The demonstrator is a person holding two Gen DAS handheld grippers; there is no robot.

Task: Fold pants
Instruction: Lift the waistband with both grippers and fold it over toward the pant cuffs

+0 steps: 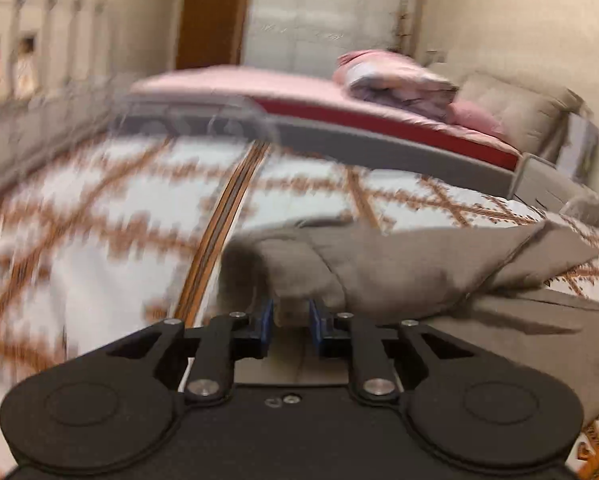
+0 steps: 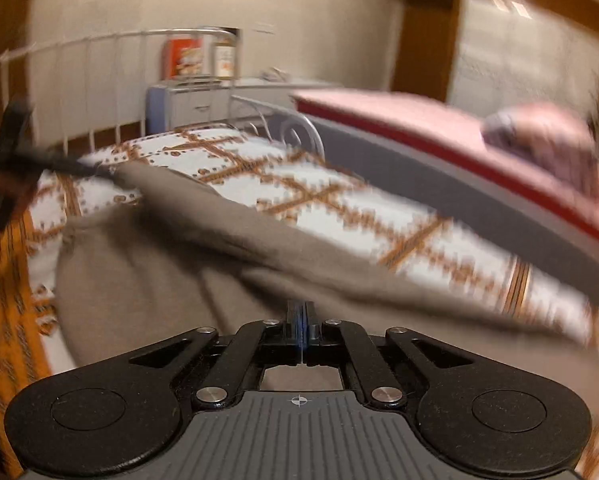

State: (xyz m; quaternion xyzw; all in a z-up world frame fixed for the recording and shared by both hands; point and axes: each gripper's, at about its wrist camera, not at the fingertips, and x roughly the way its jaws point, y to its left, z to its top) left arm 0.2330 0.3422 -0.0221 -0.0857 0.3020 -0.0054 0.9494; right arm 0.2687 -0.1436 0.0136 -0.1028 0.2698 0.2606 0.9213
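Over patterned bedspread (image 1: pixel 99 208): both tongs, left (image 1: pixel 291 314) and right (image 2: pixel 299 316), clenched on pants (image 1: pixel 399 268) edge.

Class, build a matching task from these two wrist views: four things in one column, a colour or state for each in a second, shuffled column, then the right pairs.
Things:
1. pants
2. bed cover
3. folded quilt
4. right tool

Colours or states:
A. pink, resting on the far mattress
B. shut on grey-brown cloth
C. white with an orange-brown diamond pattern
D. grey-brown, partly lifted off the bed

Pairs: 1-D, 2-C, 3-A, 4-B
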